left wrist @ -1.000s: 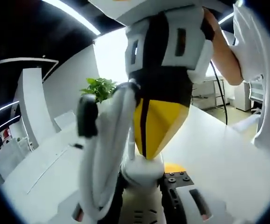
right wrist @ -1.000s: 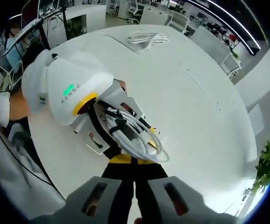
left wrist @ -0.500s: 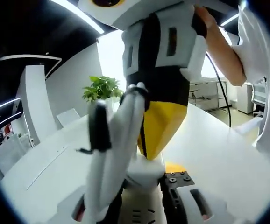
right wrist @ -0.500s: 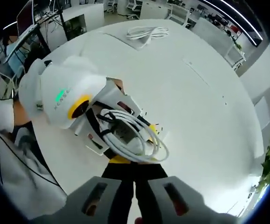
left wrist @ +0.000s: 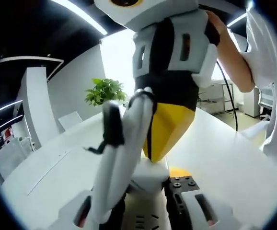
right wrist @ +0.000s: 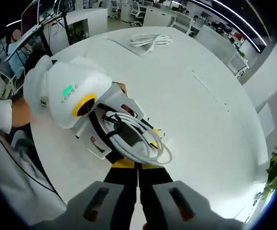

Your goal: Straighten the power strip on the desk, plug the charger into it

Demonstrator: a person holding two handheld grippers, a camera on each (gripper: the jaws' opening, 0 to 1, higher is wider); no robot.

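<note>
In the left gripper view my left gripper is shut on a white charger block. The charger's bundled white cable, bound by a black tie, rises to the left of it. My right gripper comes down from above, its yellow jaws shut together with the tip touching the block's top. The right gripper view has the right gripper over the cable loops, which lie across the left gripper. A white power strip with a looped cord lies at the table's far end.
The round white table spreads under both grippers. A potted plant stands past its edge. A person's arm and white sleeve are to the right. Desks and chairs stand beyond the table.
The cable bundle has swung rightward and more upright against the right gripper. Both grippers have kept their places at the charger; the views shifted only a little.
</note>
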